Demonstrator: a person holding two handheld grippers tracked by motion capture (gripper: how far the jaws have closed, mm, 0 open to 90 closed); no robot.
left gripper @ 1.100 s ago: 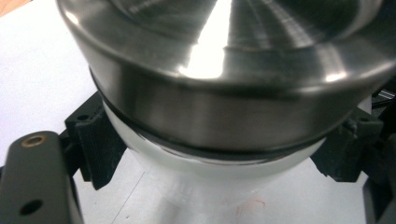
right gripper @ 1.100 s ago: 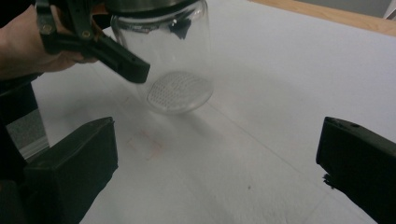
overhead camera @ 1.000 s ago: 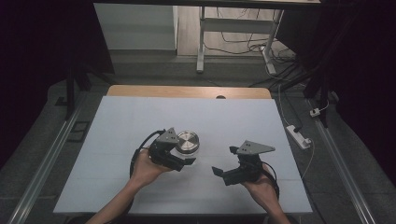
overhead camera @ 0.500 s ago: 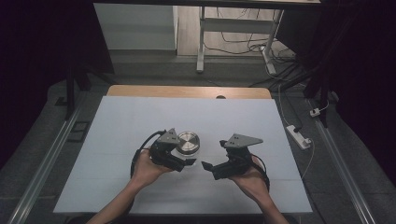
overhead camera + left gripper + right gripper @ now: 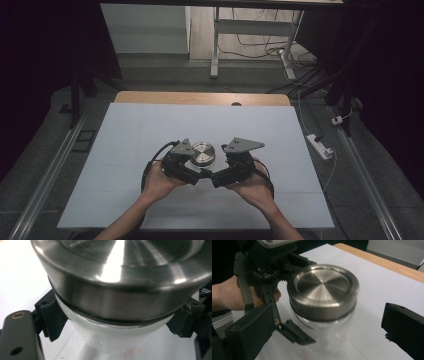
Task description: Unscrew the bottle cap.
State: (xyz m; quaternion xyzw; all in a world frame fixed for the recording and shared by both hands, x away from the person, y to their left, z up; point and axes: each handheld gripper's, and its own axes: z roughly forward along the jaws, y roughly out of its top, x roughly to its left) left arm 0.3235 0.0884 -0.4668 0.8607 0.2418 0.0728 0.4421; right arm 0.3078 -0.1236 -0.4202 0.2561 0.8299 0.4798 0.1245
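High view: the left gripper (image 5: 192, 172) clamps the jar (image 5: 201, 156) low on its body, just ahead of the left hand (image 5: 160, 180). The right gripper (image 5: 224, 175) sits right beside it, its jaws pointing toward the jar from the other side. The jar stands upright on the table (image 5: 125, 150), between the two grippers, with its lid (image 5: 202, 151) on top.

Left gripper view: the jar (image 5: 120, 335) sits squarely between this gripper's jaws, both pads pressed against the glass just under the lid (image 5: 117, 277). The grip holds the body, not the lid, so the lid is free to turn.

Right gripper view: the lid (image 5: 323, 290) lies straight ahead and slightly left of the right gripper's jaws, which stand wide apart with nothing between them. The left gripper (image 5: 287, 327) holds the jar (image 5: 324, 337) from the far left side.

Judged from this, the step in hand is bracing the jar while the right gripper comes in for the lid. The next move calls for setting the open jaws around the lid's rim, level with it, then closing and twisting while the left grip resists.

The glass looks clear; whether anything is inside I cannot tell, though no contents are plain through the wall.
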